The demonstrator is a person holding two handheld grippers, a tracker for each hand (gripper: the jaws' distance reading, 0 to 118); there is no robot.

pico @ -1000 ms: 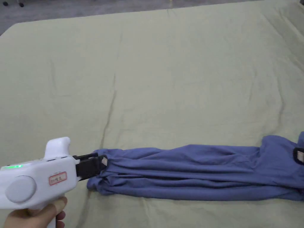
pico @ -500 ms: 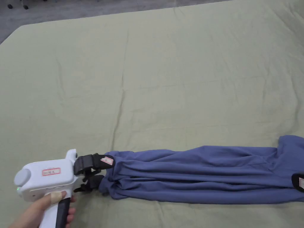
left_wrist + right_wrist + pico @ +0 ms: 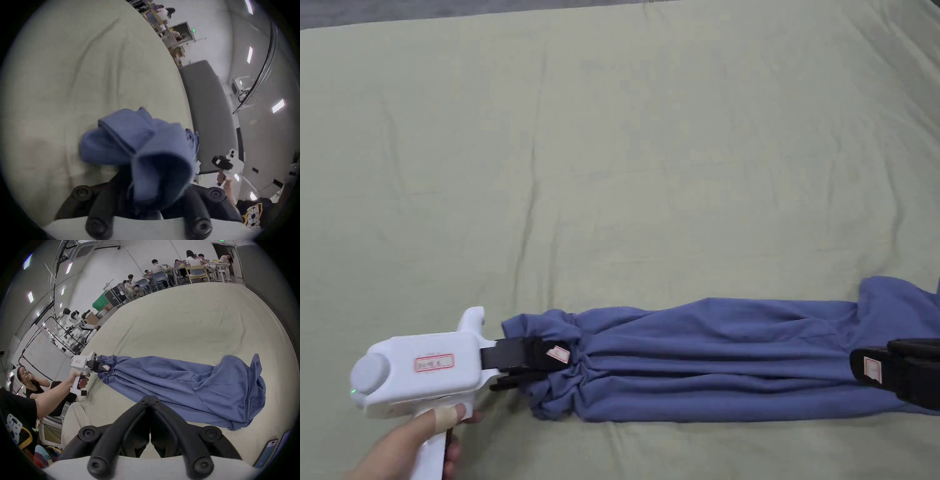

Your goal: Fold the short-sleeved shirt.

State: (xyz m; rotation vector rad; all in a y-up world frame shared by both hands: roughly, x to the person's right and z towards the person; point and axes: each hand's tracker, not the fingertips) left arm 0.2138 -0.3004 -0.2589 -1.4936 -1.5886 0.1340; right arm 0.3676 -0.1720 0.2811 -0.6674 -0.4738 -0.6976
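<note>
The short-sleeved shirt (image 3: 725,359) is plain blue, gathered into a long narrow band of lengthwise folds lying flat on the pale green sheet. One end is bunched and puckered between the jaws of the left gripper (image 3: 553,365), with a little ruffle of cloth spilling past them; seen from that gripper, a hemmed fold (image 3: 129,138) stands up just ahead of the jaws. The other end widens out and lies beside the closed jaws of the right gripper (image 3: 872,369), apart from them, its cloth loosely humped (image 3: 240,386).
</note>
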